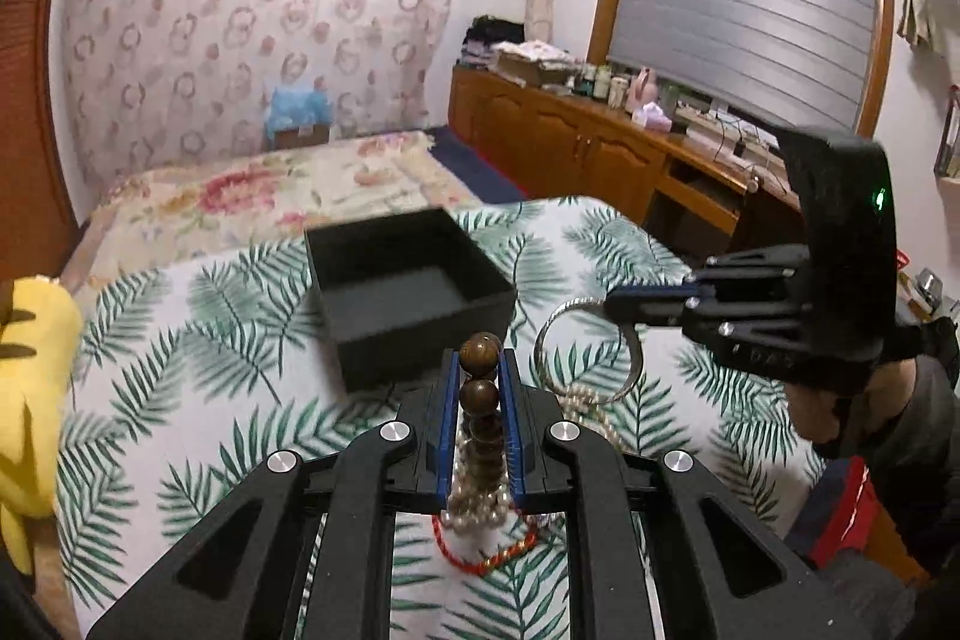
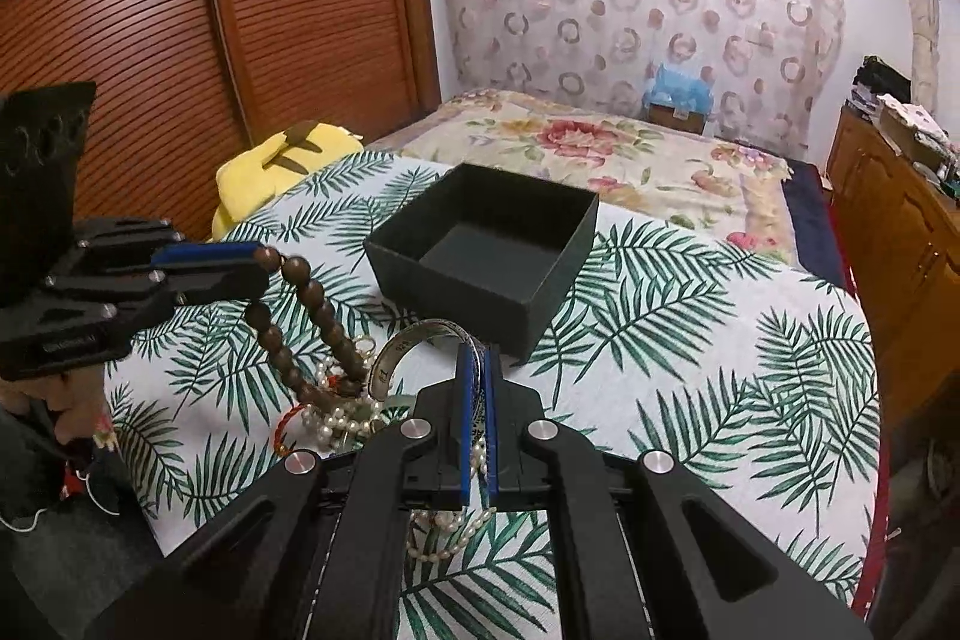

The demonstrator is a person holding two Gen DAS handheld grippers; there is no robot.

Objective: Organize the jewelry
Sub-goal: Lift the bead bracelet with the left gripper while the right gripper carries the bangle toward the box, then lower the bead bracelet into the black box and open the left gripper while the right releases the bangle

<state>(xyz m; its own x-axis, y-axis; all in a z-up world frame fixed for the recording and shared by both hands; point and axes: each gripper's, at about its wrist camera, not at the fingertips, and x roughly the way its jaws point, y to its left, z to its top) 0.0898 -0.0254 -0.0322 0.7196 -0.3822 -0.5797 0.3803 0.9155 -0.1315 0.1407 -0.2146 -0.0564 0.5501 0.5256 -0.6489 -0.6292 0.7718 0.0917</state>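
**Two grippers lifting jewelry beside a black box**

The left gripper is clamping a brown wooden bead bracelet; only the right wrist view is showing its loop dangling into the pearl pile. The right gripper is pinching a silver bangle near the empty black box.

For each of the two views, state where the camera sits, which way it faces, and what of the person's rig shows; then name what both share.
Left wrist: on the left tool, facing the black box and window; own fingers pinch wooden beads; right tool visible.
Right wrist: on the right tool, facing the box and wardrobe; own fingers pinch a silver bangle; left tool visible.
Shared: box, leaf-print bedspread, pearls.
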